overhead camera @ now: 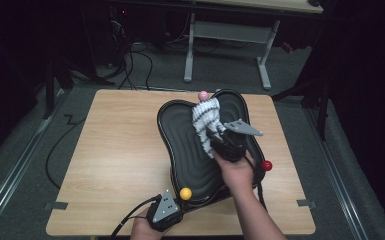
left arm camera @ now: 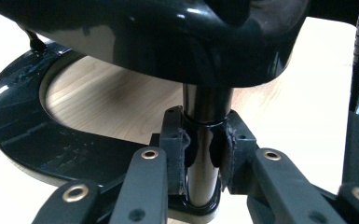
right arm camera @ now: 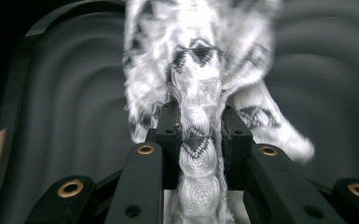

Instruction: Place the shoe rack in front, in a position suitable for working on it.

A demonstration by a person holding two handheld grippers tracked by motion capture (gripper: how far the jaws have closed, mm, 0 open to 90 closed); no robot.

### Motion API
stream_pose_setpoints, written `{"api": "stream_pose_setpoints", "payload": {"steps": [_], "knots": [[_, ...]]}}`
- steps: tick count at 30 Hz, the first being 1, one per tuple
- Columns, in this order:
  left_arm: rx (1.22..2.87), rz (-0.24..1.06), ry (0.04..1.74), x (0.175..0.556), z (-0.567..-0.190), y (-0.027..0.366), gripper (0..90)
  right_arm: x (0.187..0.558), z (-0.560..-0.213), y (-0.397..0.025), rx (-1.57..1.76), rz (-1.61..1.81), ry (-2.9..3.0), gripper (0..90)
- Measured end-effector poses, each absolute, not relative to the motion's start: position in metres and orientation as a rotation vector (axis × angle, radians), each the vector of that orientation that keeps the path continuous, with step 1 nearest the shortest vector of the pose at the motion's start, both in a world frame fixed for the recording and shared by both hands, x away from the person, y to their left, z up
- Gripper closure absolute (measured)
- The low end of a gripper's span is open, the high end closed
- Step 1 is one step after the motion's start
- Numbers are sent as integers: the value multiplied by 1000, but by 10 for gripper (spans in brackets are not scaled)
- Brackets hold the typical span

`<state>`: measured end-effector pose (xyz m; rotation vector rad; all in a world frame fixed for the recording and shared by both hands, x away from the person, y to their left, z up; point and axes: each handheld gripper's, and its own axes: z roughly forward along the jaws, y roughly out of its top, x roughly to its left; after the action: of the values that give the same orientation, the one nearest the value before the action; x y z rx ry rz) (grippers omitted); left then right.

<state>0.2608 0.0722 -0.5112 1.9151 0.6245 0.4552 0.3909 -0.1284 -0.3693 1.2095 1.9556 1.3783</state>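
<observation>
A black, ridged, lobed tray (overhead camera: 180,135) stands on the wooden table (overhead camera: 120,150). Its posts are topped by a yellow ball (overhead camera: 185,193), a red ball (overhead camera: 266,165) and a pink ball (overhead camera: 203,94). My right gripper (overhead camera: 214,131) is over the tray, shut on a white and black patterned cloth (overhead camera: 205,117) that bunches up from its jaws. In the right gripper view the cloth (right arm camera: 200,60) is pinched in my gripper (right arm camera: 198,135) above the tray's ridges (right arm camera: 60,116). My left gripper (left arm camera: 203,149) is shut on a black post (left arm camera: 205,107) under the tray's glossy underside (left arm camera: 168,32); it sits at the near edge (overhead camera: 181,201).
A curved black base (left arm camera: 23,126) lies on the table under the tray. Grey tape marks (overhead camera: 56,205) (overhead camera: 304,203) sit near the table's front corners. Beyond the table stand a white desk frame (overhead camera: 230,35) and floor cables (overhead camera: 135,65).
</observation>
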Motion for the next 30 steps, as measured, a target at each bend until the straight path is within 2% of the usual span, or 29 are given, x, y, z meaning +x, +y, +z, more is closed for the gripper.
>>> {"api": "stream_pose_setpoints", "payload": {"steps": [5,9,13,23,30], "knots": [[1919,456,624,261,-511,73,739,379,-369,-87,1080,1404,2030,741],[1917,455,626,261,-511,74,740,378,-368,-70,1050,1427,2047,741],[1915,455,626,261,-511,75,740,383,-366,-74,1067,1435,2032,742],[1916,458,633,261,-511,75,740,413,-357,-116,1216,1406,1924,756],[1912,458,636,261,-511,75,740,410,-357,-96,1185,1466,1964,759]]}}
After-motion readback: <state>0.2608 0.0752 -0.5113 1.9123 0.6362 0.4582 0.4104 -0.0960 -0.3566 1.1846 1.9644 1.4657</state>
